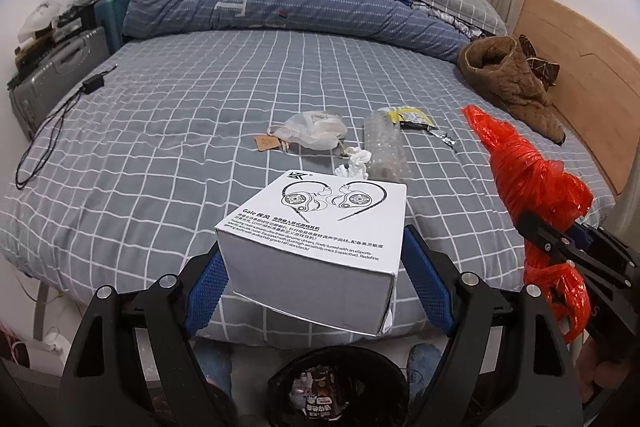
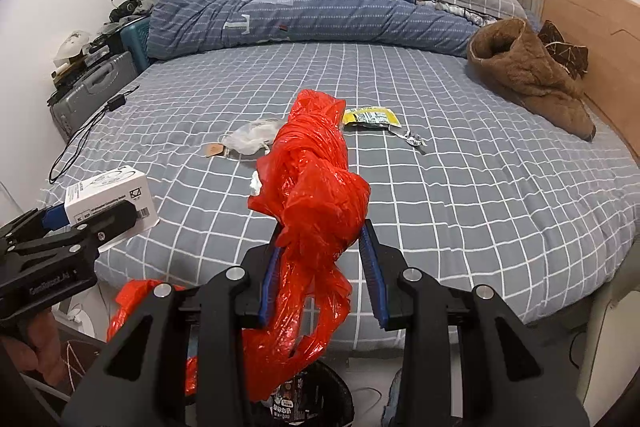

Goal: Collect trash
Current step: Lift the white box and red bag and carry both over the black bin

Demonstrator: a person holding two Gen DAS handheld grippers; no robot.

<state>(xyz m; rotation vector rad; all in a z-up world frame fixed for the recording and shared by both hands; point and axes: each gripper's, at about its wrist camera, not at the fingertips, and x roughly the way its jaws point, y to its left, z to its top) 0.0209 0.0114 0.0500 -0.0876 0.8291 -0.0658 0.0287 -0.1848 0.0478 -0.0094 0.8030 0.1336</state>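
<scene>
My left gripper (image 1: 316,267) is shut on a white earphone box (image 1: 316,239), held above the black trash bin (image 1: 340,387) at the foot of the bed. My right gripper (image 2: 322,267) is shut on a crumpled red plastic bag (image 2: 316,187), which hangs down toward the bin (image 2: 320,399). The red bag also shows at the right of the left wrist view (image 1: 536,179), and the box at the left of the right wrist view (image 2: 108,195). On the bed lie a white plastic bag (image 1: 316,131), a tissue (image 1: 356,163), a clear bubble wrap (image 1: 384,147), a yellow wrapper (image 2: 370,117) and a foil scrap (image 2: 414,139).
A brown fluffy boot (image 2: 528,75) lies at the right near the wooden headboard (image 2: 592,39). A rolled blue quilt (image 1: 280,3) and pillow are at the far side. A black charger with cable (image 1: 92,83) lies at the left edge. A grey suitcase (image 1: 56,79) stands beside the bed.
</scene>
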